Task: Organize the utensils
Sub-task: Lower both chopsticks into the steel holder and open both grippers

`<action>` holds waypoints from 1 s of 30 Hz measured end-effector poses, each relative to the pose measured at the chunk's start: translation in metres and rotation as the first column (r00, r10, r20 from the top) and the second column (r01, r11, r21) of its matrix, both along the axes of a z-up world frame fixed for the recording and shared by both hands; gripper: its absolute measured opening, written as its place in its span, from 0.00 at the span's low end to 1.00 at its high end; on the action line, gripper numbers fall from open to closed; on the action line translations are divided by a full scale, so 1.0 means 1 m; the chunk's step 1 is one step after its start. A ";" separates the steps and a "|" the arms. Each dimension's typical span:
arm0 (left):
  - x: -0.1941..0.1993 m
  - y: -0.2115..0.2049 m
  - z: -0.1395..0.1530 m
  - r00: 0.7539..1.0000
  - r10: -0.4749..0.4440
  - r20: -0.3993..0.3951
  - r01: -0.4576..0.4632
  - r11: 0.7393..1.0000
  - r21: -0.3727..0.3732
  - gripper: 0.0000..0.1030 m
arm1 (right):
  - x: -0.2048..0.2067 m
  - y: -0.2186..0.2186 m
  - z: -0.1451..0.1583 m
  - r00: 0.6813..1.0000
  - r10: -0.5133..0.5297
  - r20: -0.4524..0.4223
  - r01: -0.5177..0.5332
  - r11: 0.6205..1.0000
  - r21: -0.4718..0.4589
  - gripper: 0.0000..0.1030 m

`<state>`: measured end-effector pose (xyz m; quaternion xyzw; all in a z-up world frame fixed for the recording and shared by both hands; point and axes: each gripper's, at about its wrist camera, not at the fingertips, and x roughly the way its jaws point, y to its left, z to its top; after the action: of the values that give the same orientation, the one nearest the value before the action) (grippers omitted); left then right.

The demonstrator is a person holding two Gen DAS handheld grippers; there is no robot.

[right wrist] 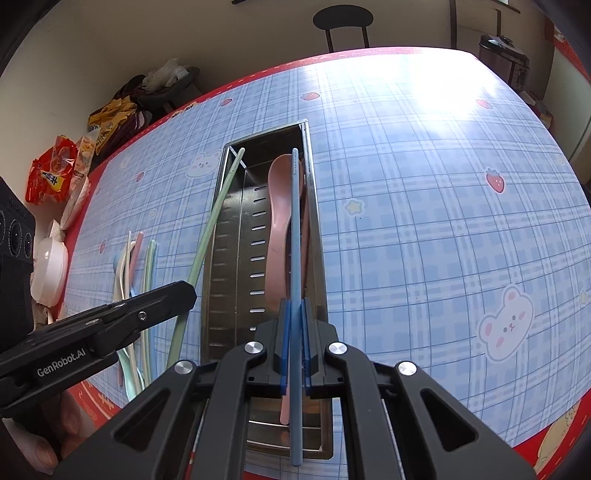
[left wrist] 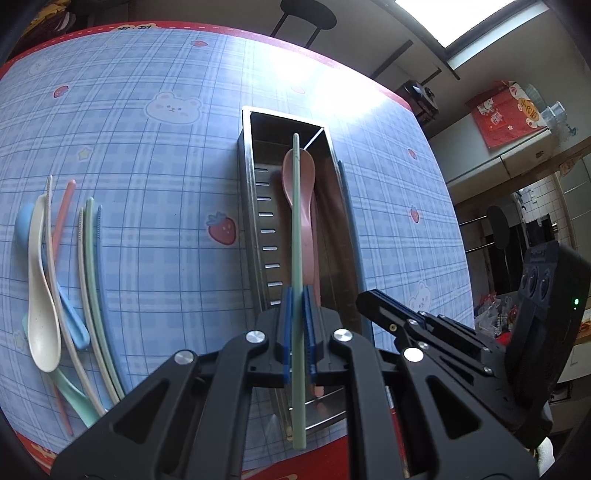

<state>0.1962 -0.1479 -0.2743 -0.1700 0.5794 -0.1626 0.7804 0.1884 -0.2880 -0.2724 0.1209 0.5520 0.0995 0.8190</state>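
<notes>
The left gripper (left wrist: 297,295) clenches a green chopstick (left wrist: 296,236), the right gripper (right wrist: 295,306) a blue chopstick (right wrist: 294,236), both above the steel utensil tray (right wrist: 221,258) holding a pink spoon (right wrist: 277,221). Spare utensils (left wrist: 59,273) lie left on the blue plaid tablecloth (right wrist: 424,221); beyond stands a black stool (right wrist: 343,18).

Pink spoon (left wrist: 300,192) handle partly hidden behind left gripper (left wrist: 297,332). Loose utensil pile (left wrist: 62,280): lower ends covered by gripper body; overlaps hard to sort.
</notes>
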 end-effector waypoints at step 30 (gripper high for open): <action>-0.017 0.104 0.068 0.975 0.076 0.207 -0.107 0.983 0.146 0.36 | -0.020 0.015 0.037 0.994 0.037 0.102 -0.042 0.998 0.053 0.08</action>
<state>0.1787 -0.0438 -0.2067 -0.1176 0.5002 -0.0968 0.8524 0.1685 -0.2733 -0.2357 0.1275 0.5090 0.1369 0.8402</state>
